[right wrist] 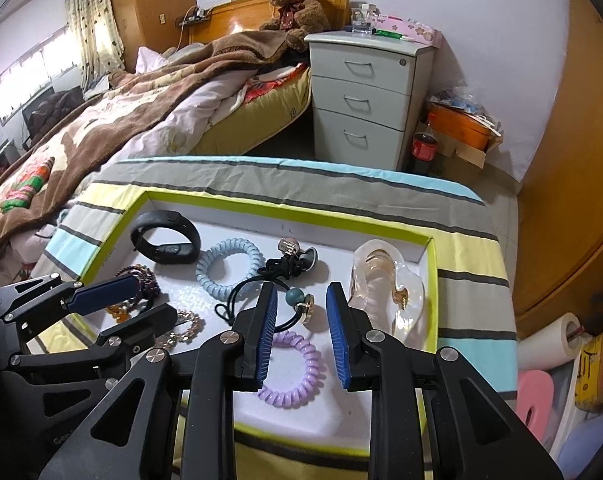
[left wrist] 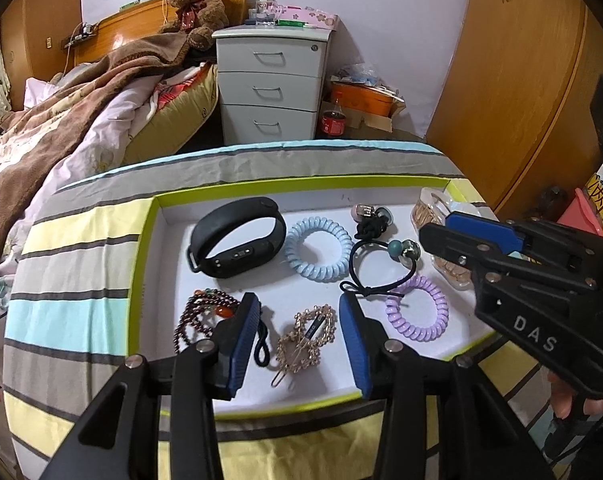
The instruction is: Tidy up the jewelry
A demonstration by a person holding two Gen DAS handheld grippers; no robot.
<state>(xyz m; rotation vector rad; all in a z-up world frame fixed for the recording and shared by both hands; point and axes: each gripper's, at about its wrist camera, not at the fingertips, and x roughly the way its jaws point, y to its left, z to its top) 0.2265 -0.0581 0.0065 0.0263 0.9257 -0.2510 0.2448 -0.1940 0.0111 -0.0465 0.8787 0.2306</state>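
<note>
Both sets of my jaws stand apart and hold nothing, left gripper (left wrist: 299,338) over the gold hair clip (left wrist: 306,332), right gripper (right wrist: 301,332) above the purple coil tie (right wrist: 297,376), all inside the green-rimmed tray (left wrist: 149,256).

The left gripper (left wrist: 299,336) hangs wide open over the gold hair clip (left wrist: 306,334) (in the white tray (left wrist: 173,216)) — not touching it.

left gripper (left wrist: 299,334) — black frame, ribbed blue pads, silver screws | right gripper (right wrist: 301,330) — same, white "DAS"
</note>
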